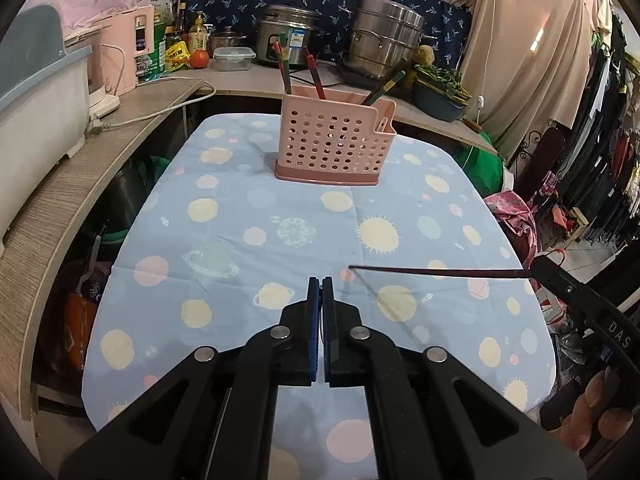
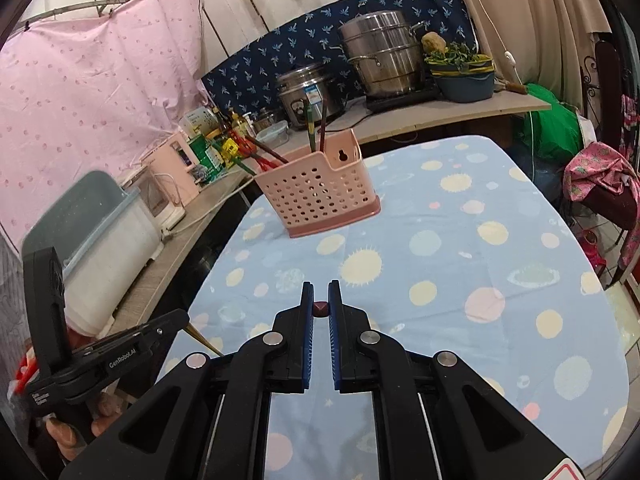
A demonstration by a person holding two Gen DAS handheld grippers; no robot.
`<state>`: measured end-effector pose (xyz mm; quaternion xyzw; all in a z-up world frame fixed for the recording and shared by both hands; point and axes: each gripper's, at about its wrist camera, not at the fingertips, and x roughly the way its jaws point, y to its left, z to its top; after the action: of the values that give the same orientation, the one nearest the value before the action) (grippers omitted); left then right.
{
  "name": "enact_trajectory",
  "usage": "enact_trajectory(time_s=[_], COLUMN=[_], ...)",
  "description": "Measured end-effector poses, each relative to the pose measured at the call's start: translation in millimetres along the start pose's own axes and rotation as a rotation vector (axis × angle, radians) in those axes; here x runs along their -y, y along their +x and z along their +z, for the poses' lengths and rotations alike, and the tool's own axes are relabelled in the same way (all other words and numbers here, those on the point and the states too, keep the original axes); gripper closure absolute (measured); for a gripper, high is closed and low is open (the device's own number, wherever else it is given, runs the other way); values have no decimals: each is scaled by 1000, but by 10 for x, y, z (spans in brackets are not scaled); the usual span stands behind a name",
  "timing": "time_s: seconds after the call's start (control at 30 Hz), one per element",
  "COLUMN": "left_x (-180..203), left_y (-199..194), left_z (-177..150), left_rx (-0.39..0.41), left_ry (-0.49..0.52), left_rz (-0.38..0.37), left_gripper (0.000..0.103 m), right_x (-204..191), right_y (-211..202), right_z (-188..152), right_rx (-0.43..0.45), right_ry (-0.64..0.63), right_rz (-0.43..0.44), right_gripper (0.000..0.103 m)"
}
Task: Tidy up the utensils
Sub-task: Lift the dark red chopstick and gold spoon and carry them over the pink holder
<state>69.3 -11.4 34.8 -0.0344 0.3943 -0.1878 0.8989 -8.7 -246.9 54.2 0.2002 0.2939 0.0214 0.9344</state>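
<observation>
We see the right gripper [image 2: 321, 294] clamped on the end of a dark chopstick [image 1: 436, 271] held level above the table [image 1: 240, 248], the left gripper [image 1: 320, 286] fully closed and empty, and the pink utensil holder [image 1: 334, 144] standing upright at the far end

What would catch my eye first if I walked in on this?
Probably the pink perforated utensil holder standing at the far end of the blue planet-print tablecloth, with several chopsticks already poking out. Next, the right gripper shut on a dark chopstick, which juts out level above the cloth.
</observation>
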Motion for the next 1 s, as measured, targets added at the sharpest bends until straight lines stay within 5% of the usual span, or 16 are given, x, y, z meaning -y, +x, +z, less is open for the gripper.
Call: enact_trajectory(time_s=[0.4, 1.0], left_x=[28, 194], left_y=[-26, 2], left_z=[662, 2435], left_rx=[71, 319], left_ry=[-4, 17], left_rz=[-47, -18], left_gripper=[102, 102], right_x=[-156, -344], right_y=[79, 542], right_z=[688, 2319], right_rx=[113, 351], right_ry=[-49, 12], right_rz=[26, 96], right_gripper=[96, 96])
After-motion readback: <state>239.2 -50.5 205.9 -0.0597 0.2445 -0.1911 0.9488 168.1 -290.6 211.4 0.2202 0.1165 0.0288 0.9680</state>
